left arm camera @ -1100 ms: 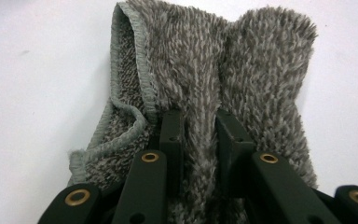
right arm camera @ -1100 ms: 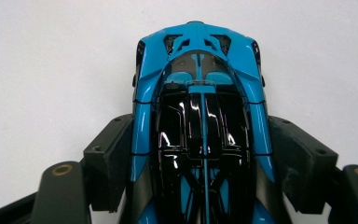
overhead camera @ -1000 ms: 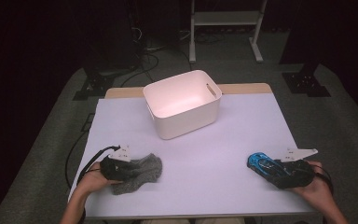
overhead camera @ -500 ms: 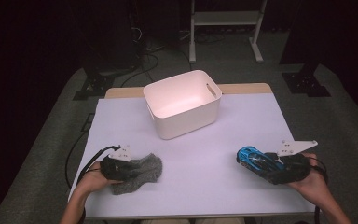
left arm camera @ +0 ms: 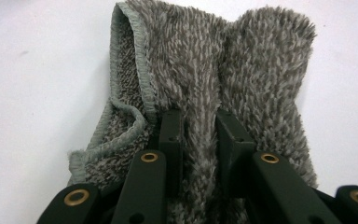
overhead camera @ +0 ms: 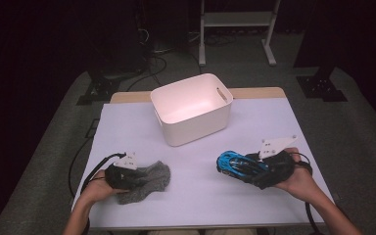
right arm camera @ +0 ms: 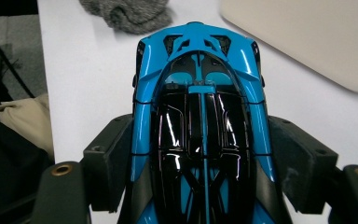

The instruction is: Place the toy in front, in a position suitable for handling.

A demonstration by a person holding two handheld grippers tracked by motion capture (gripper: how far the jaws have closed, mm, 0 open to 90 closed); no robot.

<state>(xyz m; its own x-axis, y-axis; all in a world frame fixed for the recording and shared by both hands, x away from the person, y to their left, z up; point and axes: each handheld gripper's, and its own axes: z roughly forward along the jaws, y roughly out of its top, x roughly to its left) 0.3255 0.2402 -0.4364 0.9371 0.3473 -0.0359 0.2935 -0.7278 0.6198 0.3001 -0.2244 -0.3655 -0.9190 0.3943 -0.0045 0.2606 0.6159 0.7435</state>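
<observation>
While left gripper (left arm camera: 198, 135) pinches sock (left arm camera: 214, 79), right gripper (right arm camera: 200, 158) clamps car (right arm camera: 198, 116) mid-table.

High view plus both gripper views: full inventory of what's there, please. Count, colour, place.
bin: 1, white, empty, far centre of the table, handle slot in one end wall.
sock: 1, grey fuzzy, near left of the table, a fold pinched between the left jaws.
toy car: 1, blue and black, near right, held by its sides between the right jaws.
table: 1, white top.
stand: 1, pale metal, on the floor beyond the table.
left gripper: 1, black, shut on the sock.
right gripper: 1, black, shut on the toy car.
hands: 2, at the near edge, one per gripper.
</observation>
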